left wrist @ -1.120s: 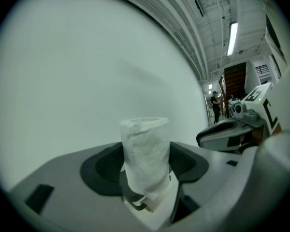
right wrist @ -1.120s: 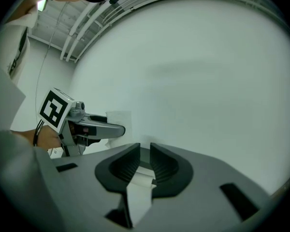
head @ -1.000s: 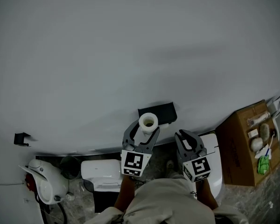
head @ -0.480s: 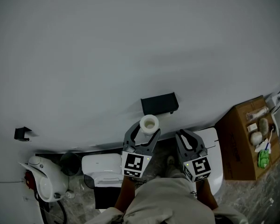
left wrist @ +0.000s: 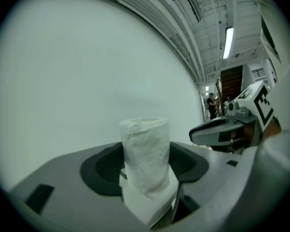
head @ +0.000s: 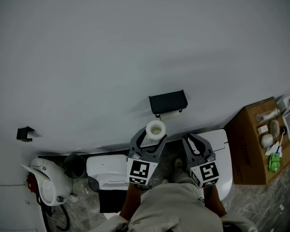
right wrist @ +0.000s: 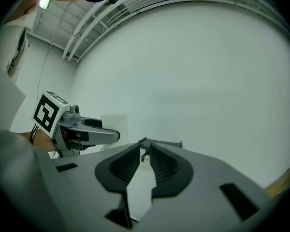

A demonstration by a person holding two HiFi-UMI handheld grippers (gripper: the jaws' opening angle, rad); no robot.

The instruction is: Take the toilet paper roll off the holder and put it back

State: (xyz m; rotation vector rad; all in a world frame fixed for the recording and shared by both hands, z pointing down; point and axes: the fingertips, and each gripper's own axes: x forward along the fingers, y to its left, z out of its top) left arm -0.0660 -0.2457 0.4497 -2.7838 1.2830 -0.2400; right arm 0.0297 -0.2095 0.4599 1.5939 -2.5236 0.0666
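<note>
Below the black holder (head: 168, 102) on the wall, left claw (head: 151, 138) is clamped on the toilet paper roll (head: 155, 128); roll upright, core opening facing up, clear of the holder; right claw (head: 193, 143) drawn almost together on nothing, just beside. Risks, as I judge: pads bite only the lower part of soft paper, so a harder squeeze may crush the core, a tilt may let it slip; a core misaligned with the holder's bar would send the roll toward the toilet (head: 105, 169) underneath.
</note>
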